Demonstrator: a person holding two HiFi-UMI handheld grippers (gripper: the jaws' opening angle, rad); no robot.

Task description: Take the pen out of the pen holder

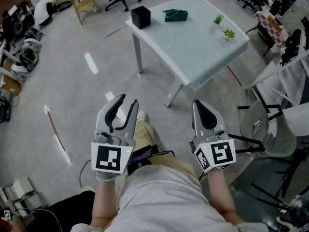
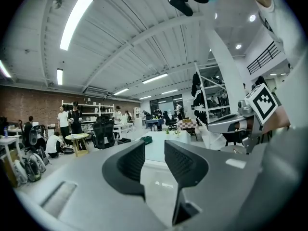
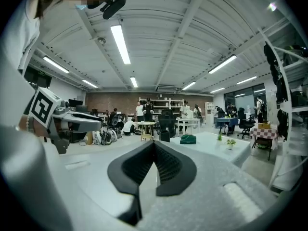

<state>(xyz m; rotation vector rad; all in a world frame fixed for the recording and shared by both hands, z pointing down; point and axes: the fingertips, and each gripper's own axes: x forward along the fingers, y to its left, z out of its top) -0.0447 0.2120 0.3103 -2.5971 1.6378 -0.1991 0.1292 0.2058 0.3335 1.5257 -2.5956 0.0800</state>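
Head view is showing the left tool (image 1: pixel 128 99) parted, the right tool (image 1: pixel 198 103) closed, both empty and needing to reach the far pen holder (image 1: pixel 140 17).

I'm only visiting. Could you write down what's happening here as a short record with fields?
Place: large workshop, white table ahead
On table: black pen holder, dark green item, small plant, second plant
Pen: too small to make out
Left gripper: jaws apart, empty
Right gripper: jaws together, empty
Stage: both grippers short of the table, holder untouched
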